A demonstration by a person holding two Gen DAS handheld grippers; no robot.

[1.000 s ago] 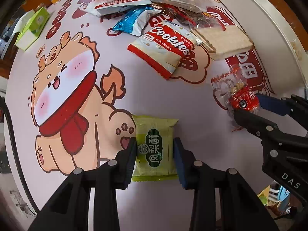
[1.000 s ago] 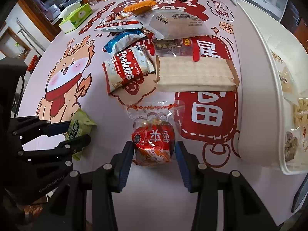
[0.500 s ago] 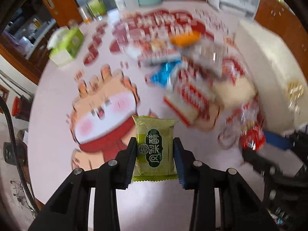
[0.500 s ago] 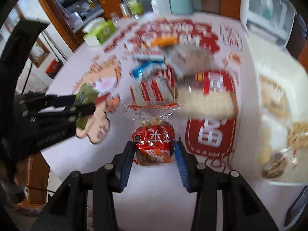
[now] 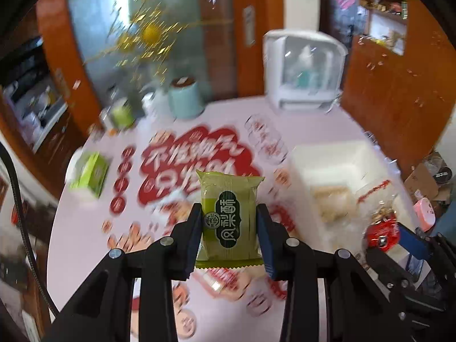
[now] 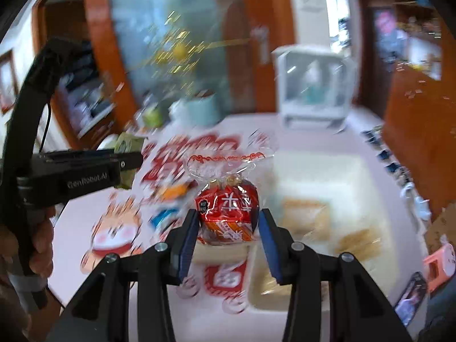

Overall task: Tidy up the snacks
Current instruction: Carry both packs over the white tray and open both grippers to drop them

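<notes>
My left gripper (image 5: 229, 236) is shut on a green snack packet (image 5: 229, 216) and holds it upright in the air above the table. My right gripper (image 6: 227, 229) is shut on a red snack in a clear tied bag (image 6: 228, 202), also lifted off the table. In the left wrist view the right gripper (image 5: 396, 238) with the red bag (image 5: 382, 232) shows at the right edge. The right wrist view has the left gripper (image 6: 128, 156) at the left, held by a hand (image 6: 40, 245). A white bin (image 5: 336, 176) with snacks inside sits right of both.
Blurred snack packets (image 6: 171, 193) lie on the pink printed table (image 5: 85, 228). A green tissue box (image 5: 91, 173), a mint canister (image 5: 185, 99) and a white appliance (image 5: 305, 71) stand along the far edge. A phone (image 6: 410, 296) lies at the near right.
Both grippers have risen from the table with their snacks and tipped up toward level, so the far edge of the table and the room now fill the views.
</notes>
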